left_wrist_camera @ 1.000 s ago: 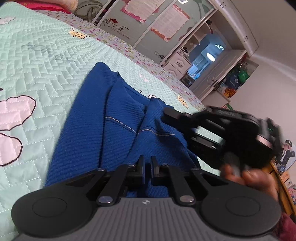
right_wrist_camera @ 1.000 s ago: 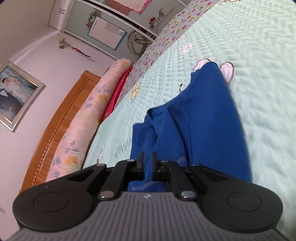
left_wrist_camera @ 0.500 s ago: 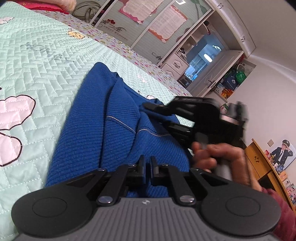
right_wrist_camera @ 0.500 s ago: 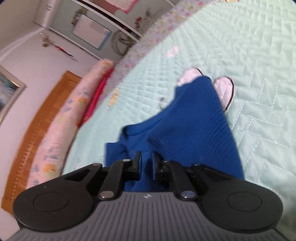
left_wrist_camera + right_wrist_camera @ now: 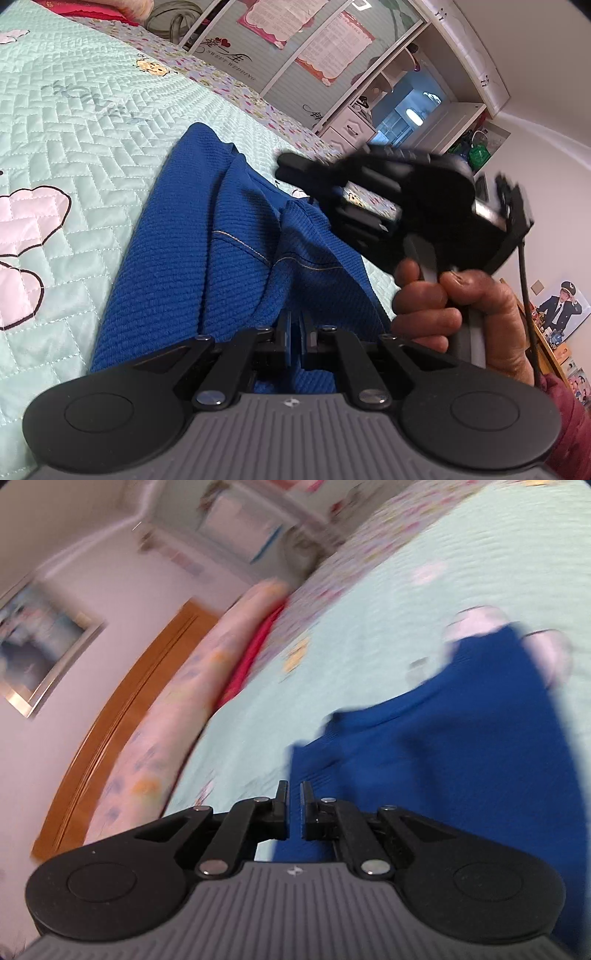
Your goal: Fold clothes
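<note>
Blue knit cloth fills the middle of both wrist views: we see a blue garment (image 5: pixel 192 258) lying in loose folds on a bed with a mint-green quilted cover (image 5: pixel 74 122). In the left wrist view our left gripper (image 5: pixel 294 334) has its fingers drawn nearly together, with a ridge of the blue fabric caught in the narrow slot between them. A pale line of stitching runs across the garment just beyond the fingers. To the right in that view, a hand (image 5: pixel 458 317) grips the handle of the right gripper (image 5: pixel 291 168), which is raised over the far side of the garment; it is blurred, and from here we cannot tell how its fingers stand.

The right wrist view is smeared by motion. There the right gripper's (image 5: pixel 293 799) fingers are close together with only a thin gap, and we see no cloth between them; the garment's near edge lies just beyond and to the right of the tips. A wooden headboard (image 5: pixel 122 716) and a floral bolster (image 5: pixel 177 709) sit on the left.
</note>
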A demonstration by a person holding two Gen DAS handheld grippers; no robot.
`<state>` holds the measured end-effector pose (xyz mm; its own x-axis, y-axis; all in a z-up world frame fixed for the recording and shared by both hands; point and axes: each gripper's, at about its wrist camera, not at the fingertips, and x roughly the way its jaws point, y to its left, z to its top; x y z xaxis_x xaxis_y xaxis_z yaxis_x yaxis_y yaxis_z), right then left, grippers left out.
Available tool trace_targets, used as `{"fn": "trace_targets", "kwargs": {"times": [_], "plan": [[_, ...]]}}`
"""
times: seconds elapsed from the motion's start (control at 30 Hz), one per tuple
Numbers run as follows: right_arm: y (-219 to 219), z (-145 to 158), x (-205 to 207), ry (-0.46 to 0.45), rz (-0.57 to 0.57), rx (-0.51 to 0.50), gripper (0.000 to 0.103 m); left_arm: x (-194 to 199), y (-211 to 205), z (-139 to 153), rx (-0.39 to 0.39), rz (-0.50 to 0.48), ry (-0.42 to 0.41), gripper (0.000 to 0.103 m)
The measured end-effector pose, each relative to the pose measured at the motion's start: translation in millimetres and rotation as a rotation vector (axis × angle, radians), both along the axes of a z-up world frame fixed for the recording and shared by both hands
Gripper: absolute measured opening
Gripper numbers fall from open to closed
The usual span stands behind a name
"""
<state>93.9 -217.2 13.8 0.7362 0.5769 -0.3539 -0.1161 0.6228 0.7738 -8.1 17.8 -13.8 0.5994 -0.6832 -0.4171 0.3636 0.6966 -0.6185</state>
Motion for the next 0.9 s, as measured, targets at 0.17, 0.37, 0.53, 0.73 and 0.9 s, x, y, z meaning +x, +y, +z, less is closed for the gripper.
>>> {"fn": "trace_targets", "kwargs": {"times": [0.17, 0.37, 0.53, 0.73, 0.9], "plan": [[19.9, 5.1, 12.6, -0.004, 0.035, -0.066, 0.006, 0.3, 1.8, -0.3, -0.01, -0.001, 0.006, 0.007], [25.1, 4.3, 14.9, 0.002, 0.025, -0.194, 0.039, 0.2, 4.5, -0.7, -0.025, 0.001, 0.012, 0.007], [30.7, 3.4, 17.2, 0.01, 0.024, -0.313, 0.039, -0.9, 5.5, 1.6, -0.034, 0.007, 0.008, 0.007], [33.8, 0.3, 17.4, 0.023, 0.018, -0.403, 0.035, -1.2, 8.6, 2.0, -0.063, 0.008, 0.015, 0.007], [27.2, -2.5, 11.7, 0.039, -0.02, -0.367, 0.009, 0.5, 8.5, 3.0, -0.071, 0.008, 0.02, 0.007]]}}
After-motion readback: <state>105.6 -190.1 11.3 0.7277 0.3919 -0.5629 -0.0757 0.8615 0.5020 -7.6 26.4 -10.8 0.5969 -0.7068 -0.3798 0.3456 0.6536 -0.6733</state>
